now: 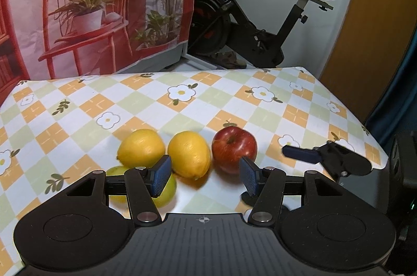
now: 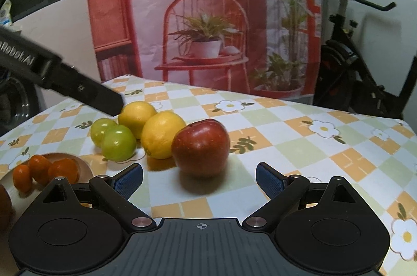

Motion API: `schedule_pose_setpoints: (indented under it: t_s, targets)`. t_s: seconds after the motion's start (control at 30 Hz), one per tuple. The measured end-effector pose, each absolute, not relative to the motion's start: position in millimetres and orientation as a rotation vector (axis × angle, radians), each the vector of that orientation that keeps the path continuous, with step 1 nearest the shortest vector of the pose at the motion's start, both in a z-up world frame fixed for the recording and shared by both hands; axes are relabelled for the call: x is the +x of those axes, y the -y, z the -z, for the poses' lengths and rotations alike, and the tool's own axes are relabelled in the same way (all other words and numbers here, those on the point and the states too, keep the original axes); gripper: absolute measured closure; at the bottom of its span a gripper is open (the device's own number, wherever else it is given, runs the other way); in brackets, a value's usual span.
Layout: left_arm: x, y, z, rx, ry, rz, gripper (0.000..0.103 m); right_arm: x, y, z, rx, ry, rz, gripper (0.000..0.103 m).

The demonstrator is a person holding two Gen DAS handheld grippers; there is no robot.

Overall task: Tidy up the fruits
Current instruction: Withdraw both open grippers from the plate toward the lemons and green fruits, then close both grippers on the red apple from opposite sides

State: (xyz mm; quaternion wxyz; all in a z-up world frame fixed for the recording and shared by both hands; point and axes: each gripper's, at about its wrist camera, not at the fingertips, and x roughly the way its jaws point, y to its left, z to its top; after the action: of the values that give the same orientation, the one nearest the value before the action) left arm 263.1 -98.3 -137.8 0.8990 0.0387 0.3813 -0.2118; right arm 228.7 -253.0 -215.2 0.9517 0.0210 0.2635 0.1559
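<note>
Fruits stand grouped on the surface; both jaws open, empty. Next: bring your right gripper (image 2: 199, 178) around the apple (image 2: 200, 147), or your left gripper (image 1: 206, 175) around the near lemon (image 1: 189, 155).

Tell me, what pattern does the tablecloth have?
The tablecloth has orange, green and white checks with white flowers, clearest in the left wrist view.

Warm indoor light falls from above onto my desk (image 1: 234, 99), and both views look soft and a little grainy. The red apple (image 2: 200, 147) casts a short dark shadow toward me, and the near lemon (image 1: 189, 153) does the same. A pale sheen lies on the cloth around the fruit in the left view. The fisheye bends the desk edges and curves the room's corners dark. My right hand-held gripper (image 1: 312, 153) is smeared by motion blur.
</note>
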Motion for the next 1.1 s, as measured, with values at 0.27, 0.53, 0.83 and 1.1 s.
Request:
schedule_pose_setpoints:
  t_s: [0.27,0.53,0.83,1.1]
  targets:
    - [273,108,140,0.072,-0.801,0.448,0.044,244,254,217,0.064,-0.536,-0.340,0.011]
    - [284,119,145,0.054,-0.806,0.475,0.058,260,248,221,0.049,-0.570,-0.363,0.025]
    - [299,125,151,0.046,-0.809,0.449,0.067,271,249,225,0.074,-0.588,-0.353,0.031]
    - [311,132,161,0.073,-0.851,0.455,0.067,271,255,225,0.110,-0.596,-0.350,0.034]
